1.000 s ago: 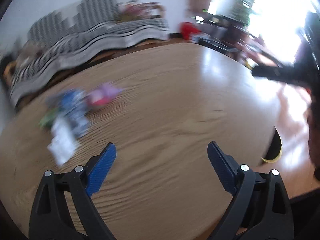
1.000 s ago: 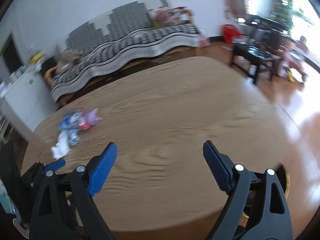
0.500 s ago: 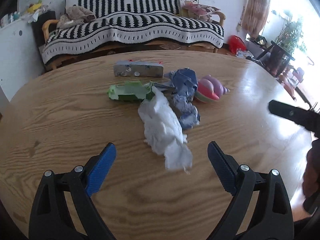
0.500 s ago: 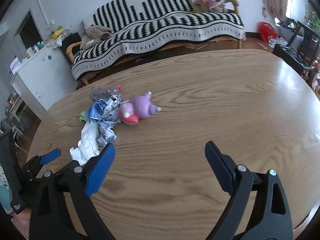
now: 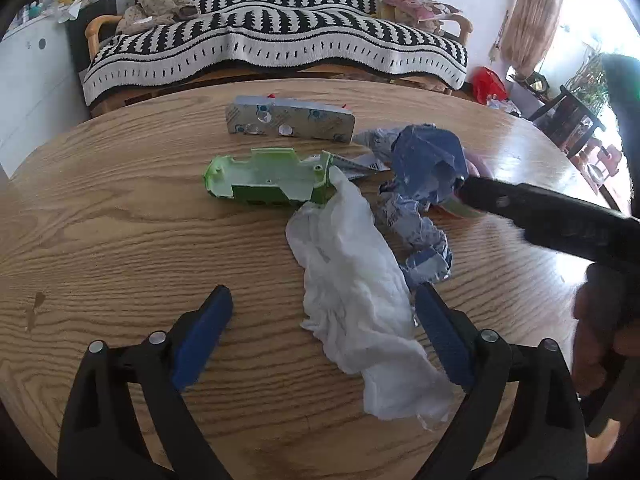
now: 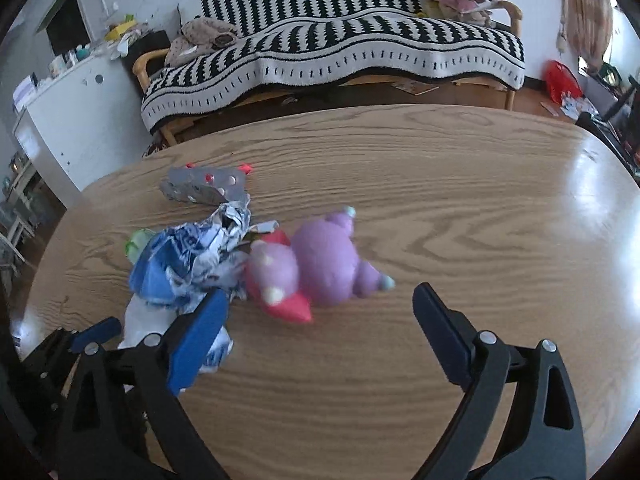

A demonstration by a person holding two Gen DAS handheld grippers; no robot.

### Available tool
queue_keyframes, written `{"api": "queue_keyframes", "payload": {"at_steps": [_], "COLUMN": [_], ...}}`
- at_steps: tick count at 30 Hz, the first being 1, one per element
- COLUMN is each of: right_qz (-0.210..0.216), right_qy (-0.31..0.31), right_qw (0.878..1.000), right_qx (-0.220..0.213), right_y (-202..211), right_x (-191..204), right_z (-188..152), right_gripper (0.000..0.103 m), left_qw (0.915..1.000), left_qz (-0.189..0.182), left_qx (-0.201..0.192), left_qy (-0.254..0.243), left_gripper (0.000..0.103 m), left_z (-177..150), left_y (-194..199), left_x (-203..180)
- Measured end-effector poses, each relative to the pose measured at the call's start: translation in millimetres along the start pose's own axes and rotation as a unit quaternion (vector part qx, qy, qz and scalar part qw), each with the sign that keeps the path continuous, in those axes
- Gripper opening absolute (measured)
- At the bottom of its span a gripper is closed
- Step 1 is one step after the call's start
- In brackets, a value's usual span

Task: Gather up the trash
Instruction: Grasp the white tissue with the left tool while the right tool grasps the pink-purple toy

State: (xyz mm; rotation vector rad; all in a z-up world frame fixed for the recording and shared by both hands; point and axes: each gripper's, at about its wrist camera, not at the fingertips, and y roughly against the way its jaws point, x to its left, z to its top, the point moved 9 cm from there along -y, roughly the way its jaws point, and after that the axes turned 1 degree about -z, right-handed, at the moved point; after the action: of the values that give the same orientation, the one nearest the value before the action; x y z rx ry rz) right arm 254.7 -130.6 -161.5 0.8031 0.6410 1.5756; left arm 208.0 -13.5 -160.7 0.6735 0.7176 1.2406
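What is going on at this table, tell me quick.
A person holds a two-finger tool in each hand over a wooden table with a small heap of trash. The left tool is closing around the near end of a white tissue without pinching it yet. The right tool is opening, empty, in front of a purple and pink plush toy. A crumpled blue wrapper, a green plastic shell and a blister pack lie untouched.

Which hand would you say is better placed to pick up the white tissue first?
Left, probably. The left gripper is closing with the white tissue between its pads; the right gripper faces the purple plush toy.
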Motion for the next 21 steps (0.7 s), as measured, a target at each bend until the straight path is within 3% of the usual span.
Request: {"api": "queue_keyframes", "payload": {"at_steps": [1, 4, 6, 9, 14, 21], "right_qz": [0.001, 0.002, -0.003, 0.005, 0.0, 0.006], "right_qy": [0.002, 0.006, 0.014, 0.013, -0.001, -0.007], "right_qw": [1.0, 1.0, 1.0, 1.0, 1.0, 1.0], "right_qx": [0.003, 0.01, 0.008, 0.004, -0.008, -0.027], "right_y": [-4.5, -18.1, -21.5, -19.2, -2.9, 39.5], "right_x": [1.4, 5.3, 7.4, 8.9, 1.7, -6.6], "right_z": [0.4, 3.2, 2.3, 2.4, -3.2, -15.0], "right_gripper": [0.091, 0.09, 0.074, 0.06, 0.049, 0.047], "left_qw": [1.0, 0.9999, 0.9998, 0.9998, 1.0, 0.9995], "left_qz": [0.002, 0.002, -0.002, -0.004, 0.009, 0.019], "left_qx": [-0.001, -0.003, -0.002, 0.004, -0.004, -0.023], "left_qy": [-0.003, -0.015, -0.019, -0.022, -0.003, -0.003], "left_gripper": [0.082, 0.062, 0.04, 0.02, 0.016, 0.015], "left_z": [0.3, 1.8, 3.4, 2.2, 6.6, 13.9], "left_y": [-0.6, 0.3, 0.9, 2.6, 16.0, 44.3], "left_x": [-0.2, -2.5, -3.0, -3.1, 5.0, -0.9]}}
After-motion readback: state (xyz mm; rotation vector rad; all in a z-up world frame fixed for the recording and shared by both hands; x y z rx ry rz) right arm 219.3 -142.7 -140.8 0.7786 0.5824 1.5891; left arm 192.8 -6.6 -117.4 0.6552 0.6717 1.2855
